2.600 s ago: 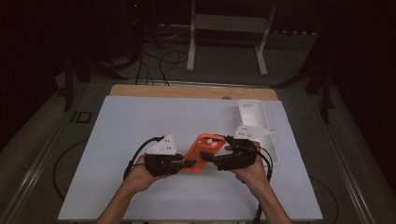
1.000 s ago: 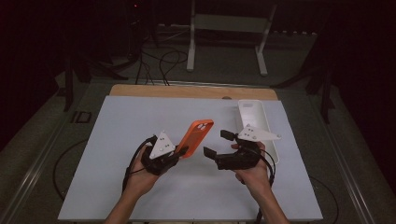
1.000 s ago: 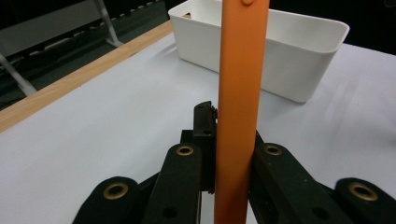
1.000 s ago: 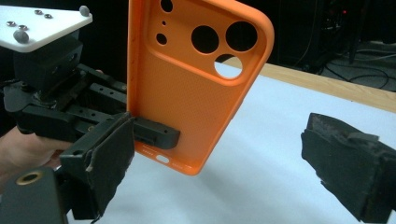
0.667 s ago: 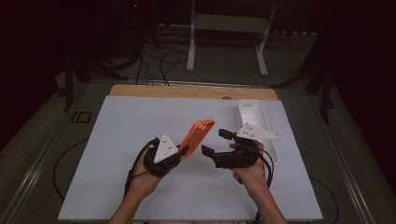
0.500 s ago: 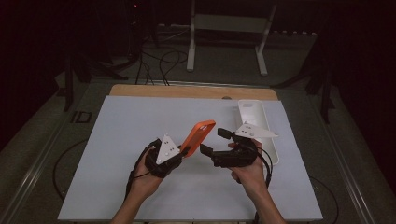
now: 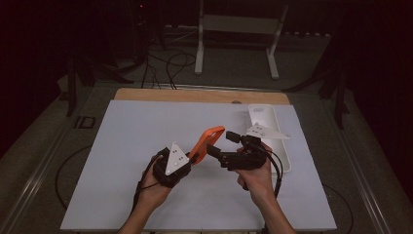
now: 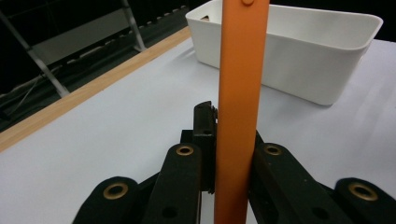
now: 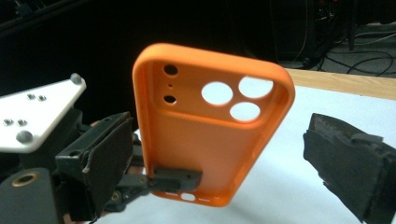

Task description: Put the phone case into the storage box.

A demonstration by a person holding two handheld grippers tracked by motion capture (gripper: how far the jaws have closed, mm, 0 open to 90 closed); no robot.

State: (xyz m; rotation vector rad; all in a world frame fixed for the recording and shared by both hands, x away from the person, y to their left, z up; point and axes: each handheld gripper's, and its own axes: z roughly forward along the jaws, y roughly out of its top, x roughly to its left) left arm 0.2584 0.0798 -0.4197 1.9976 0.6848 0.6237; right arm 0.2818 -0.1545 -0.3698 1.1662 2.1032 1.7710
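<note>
An orange phone case (image 7: pixel 208 141) stands tilted above the white table (image 7: pixel 122 141), held by its lower end. My left gripper (image 7: pixel 195 158) is shut on it; in the left gripper view the case (image 8: pixel 238 116) rises edge-on between the two black jaws of that gripper (image 8: pixel 233 186). My right gripper (image 7: pixel 223 144) is open just right of the case. In the right gripper view the case's inner side (image 9: pixel 210 135) with its camera holes faces me, between the wide-apart pads (image 9: pixel 105 161) of my right gripper (image 9: pixel 224 163). One left gripper fingertip (image 9: pixel 173 178) clamps the case's bottom.
A long white bin (image 7: pixel 267 118) lies at the table's right side, just beyond the right hand; it also stands behind the case as the white bin (image 8: pixel 303 60). A wooden strip (image 7: pixel 195 95) edges the far side of the table. Cables trail from both grippers.
The case lay flat between both grippers 2.6 s ago. The left gripper has since raised it upright, and the right gripper, open, has closed in around its upper part.
</note>
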